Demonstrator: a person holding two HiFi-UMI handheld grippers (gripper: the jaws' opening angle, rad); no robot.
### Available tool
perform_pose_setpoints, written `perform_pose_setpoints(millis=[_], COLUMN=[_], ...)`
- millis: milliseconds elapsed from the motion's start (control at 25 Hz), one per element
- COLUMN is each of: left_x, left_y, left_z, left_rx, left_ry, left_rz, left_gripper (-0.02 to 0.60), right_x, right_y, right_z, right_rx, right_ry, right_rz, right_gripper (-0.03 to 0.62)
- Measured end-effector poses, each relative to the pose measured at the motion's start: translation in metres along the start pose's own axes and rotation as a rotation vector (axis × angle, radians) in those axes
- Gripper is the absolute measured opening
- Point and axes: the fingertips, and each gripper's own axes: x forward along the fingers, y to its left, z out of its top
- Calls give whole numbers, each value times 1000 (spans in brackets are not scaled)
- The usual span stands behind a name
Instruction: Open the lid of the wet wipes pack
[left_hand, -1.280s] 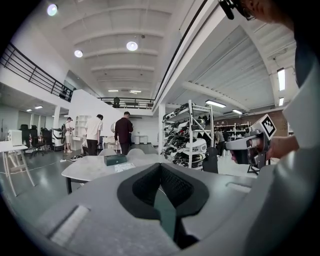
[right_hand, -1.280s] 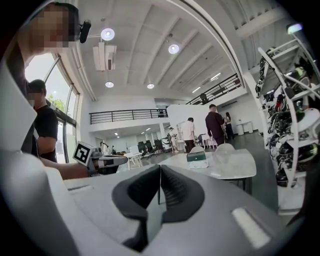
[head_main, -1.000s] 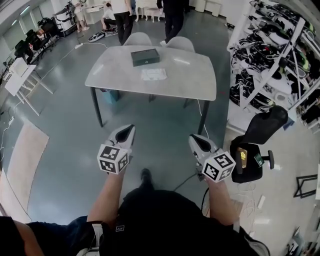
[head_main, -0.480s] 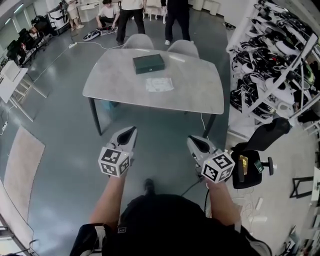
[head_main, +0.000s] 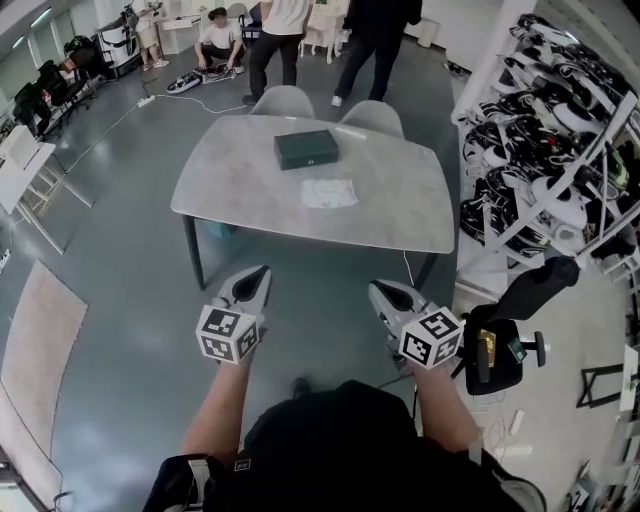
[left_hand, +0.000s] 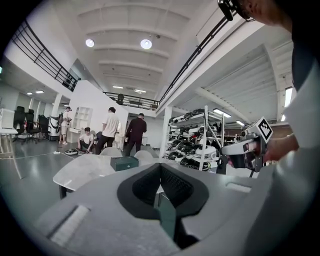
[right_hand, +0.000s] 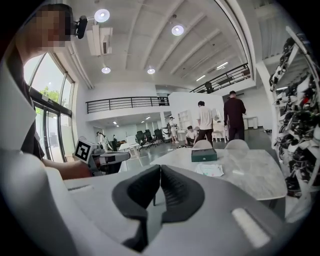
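Observation:
The wet wipes pack (head_main: 330, 192) lies flat on the grey table (head_main: 400, 215), pale with a printed top, near the table's middle; it also shows in the right gripper view as a pale pack (right_hand: 209, 170). My left gripper (head_main: 262, 272) and right gripper (head_main: 374, 289) hang in the air over the floor, well short of the table's near edge. Both are shut with nothing between the jaws. In each gripper view the dark pads meet at the tips, left gripper (left_hand: 160, 165) and right gripper (right_hand: 160, 168).
A dark green box (head_main: 307, 149) sits on the table behind the pack. Two grey chairs (head_main: 284, 101) stand at the far side, with several people beyond. A rack of gear (head_main: 545, 130) lines the right. A black office chair (head_main: 505, 325) stands at my right.
The table has drawn nearer and lower in the head view as I walked toward it. Both grippers stayed shut and kept their pose ahead of me.

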Motion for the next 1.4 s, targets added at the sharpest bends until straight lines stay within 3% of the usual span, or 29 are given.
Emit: perform_pose_setpoints(millis=[360, 640, 1200, 1400], left_x=[23, 66, 261, 305], left_y=[18, 41, 82, 92], left_z=[4, 10, 18, 27], left_rx=[12, 7, 31, 52], left_ry=[22, 40, 139, 156], left_rz=[1, 40, 36, 56], left_gripper=[9, 10, 9, 10], right_x=[30, 70, 178, 208], right_y=[-23, -71, -240, -264], right_z=[-6, 5, 32, 32], right_rx=[54, 79, 136, 121], right_ry=[-7, -23, 19, 59], right_rz=[11, 51, 100, 171], right_gripper=[2, 2, 2, 2])
